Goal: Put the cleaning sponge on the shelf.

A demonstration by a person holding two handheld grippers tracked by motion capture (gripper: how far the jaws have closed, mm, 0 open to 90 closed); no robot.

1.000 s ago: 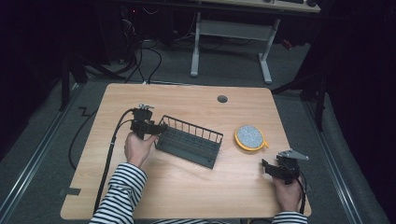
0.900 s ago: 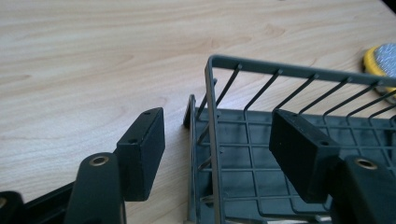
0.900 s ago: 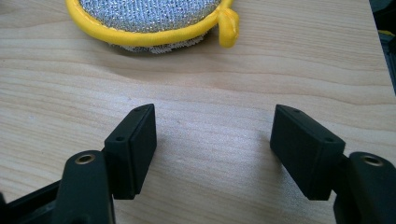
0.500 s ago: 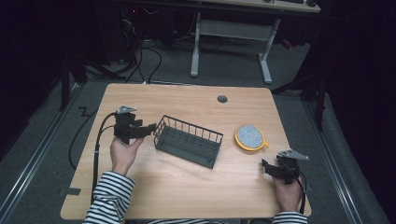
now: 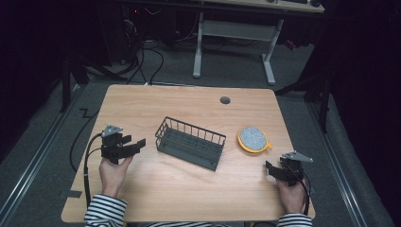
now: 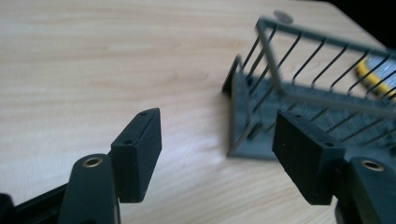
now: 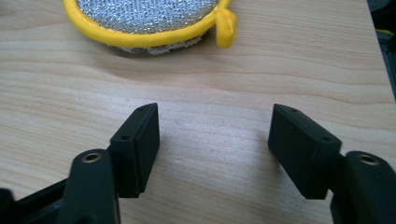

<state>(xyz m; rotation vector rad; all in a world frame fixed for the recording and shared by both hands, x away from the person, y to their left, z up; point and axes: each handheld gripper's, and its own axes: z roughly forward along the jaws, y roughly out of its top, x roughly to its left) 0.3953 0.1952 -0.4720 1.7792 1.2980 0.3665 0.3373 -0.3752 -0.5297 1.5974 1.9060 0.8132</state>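
Plainly a stiff, light wire basket [image 5: 190, 143] mid-tabletop, best pinched at its thin top rim. Soft, squashy yellow-edged scouring pad [image 5: 253, 139] toward the right edge. Left tongs [image 5: 134, 147] and right tongs [image 5: 271, 169] both apart, empty.

The worktop [image 5: 142, 109] is evenly lit from above and the surroundings are dark. The wire basket [image 6: 299, 93] at 2 o'clock is blurred in the left gripper view.

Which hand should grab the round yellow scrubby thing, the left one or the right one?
Probably the right. The right gripper sits open on the same side as the yellow-rimmed scouring pad, with bare table between them. The left gripper is across the wire basket, which would be in its way.
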